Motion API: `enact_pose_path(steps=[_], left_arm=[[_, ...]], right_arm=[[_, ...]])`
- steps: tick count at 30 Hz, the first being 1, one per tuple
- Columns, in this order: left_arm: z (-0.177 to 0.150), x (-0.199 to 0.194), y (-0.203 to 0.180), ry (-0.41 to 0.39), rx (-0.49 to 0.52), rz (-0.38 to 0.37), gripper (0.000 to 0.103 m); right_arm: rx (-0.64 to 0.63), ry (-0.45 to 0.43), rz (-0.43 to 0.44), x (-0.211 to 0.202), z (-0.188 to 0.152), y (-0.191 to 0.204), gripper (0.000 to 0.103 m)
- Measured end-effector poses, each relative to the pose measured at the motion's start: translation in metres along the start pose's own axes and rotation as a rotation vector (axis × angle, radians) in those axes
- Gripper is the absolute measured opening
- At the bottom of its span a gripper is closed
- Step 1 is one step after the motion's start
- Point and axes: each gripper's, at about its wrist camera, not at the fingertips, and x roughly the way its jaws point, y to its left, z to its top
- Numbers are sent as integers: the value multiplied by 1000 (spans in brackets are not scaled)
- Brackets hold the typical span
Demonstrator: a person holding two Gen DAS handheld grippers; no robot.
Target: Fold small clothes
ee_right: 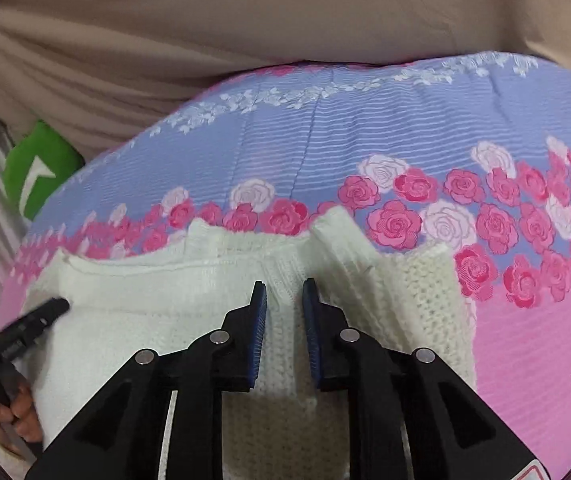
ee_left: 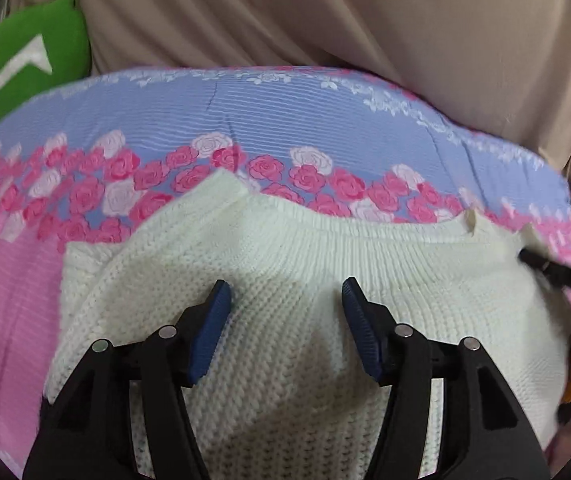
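Your left gripper hangs over the one white knit sweater, its two blue pads spread wide with bare knit between them and nothing held. The sweater's ribbed edge runs across just ahead of the fingertips, and a folded flap lies ahead and to their left. Off to the right, the tip of your right gripper reaches the sweater's far corner.

Your right gripper has its two pads drawn close, leaving a narrow gap with a raised ridge of knit in it. Whether the pads actually pinch that ridge, you cannot tell from here. Two ribbed flaps of the sweater stick up just ahead of the fingertips, one to each side. To the left, your left gripper shows over the knit, with your hand wrapped on its handle.

The sweater lies on one bedspread: pink under and beside both grippers, then a band of roses just ahead, then blue stripes beyond. Past that hangs a beige sheet. One green cushion with a white mark sits far ahead to the left.
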Motion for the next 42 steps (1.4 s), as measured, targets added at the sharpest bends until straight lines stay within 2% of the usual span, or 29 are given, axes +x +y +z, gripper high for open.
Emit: enact_pose_path(steps=[3,6,9,11,12,13,14,15,17,18,20,22,23,27,29,33,35,37,38,39,42], left_arm=[[-3,3,-12,-9,57,61,64],[-3,3,-9,-11,49,42,68],[-4,2,-7,-15,48,29,69],[-5,2,-7,-18,52,31,69],[-4,3,-7,-19,52,30,69],[-5,3,-7,-21,51,30,69],[-5,2,-7,-22,52,31,69],[-5,3,-8,-23,53,33,69],[-5,4,-8,-22,55,34,69],[-5,4,-8,-22,56,35,69],[-5,4,-8,-22,57,36,69],[-6,4,-8,-23,59,37,70],[-5,4,-8,-22,59,37,70],[-6,4,-8,-23,61,41,70],[-6,4,-8,-23,61,42,70],[-5,-1,-4,-36,43,44,72],[-7,-17,3,-50,3,29,72],[-10,-43,12,-72,-36,-9,75],[-13,-61,18,-97,-54,-19,82],[-16,-76,24,-122,-69,-11,92],[-30,-113,47,-178,-119,35,95]], right_arm=[[-25,0,-19,2,-3,3,16],[-45,-10,-40,4,-4,7,16],[-30,-27,-13,3,-3,3,16],[-12,-136,-7,-14,-6,0,16],[-27,-220,-3,-28,-11,2,25],[-73,-298,8,-42,-17,9,27],[-112,-312,-1,-44,-19,16,27],[-146,-278,-31,-38,-19,23,28],[-219,-93,-91,-4,-16,38,31],[-239,-68,-122,3,-15,42,31],[-246,-110,-135,-2,-16,45,31],[-230,-149,-101,-9,-17,41,31],[-217,-159,-82,-11,-17,38,35],[-208,-68,-58,1,-11,34,40],[-202,-65,-52,-1,-12,35,41],[-212,-168,-65,-22,-19,40,41],[-213,-193,-105,-40,-24,52,43],[-219,-179,-26,-58,-37,70,43],[-225,-167,4,-63,-43,78,44],[-238,-156,27,-67,-50,89,44],[-306,-106,72,-66,-68,124,44]])
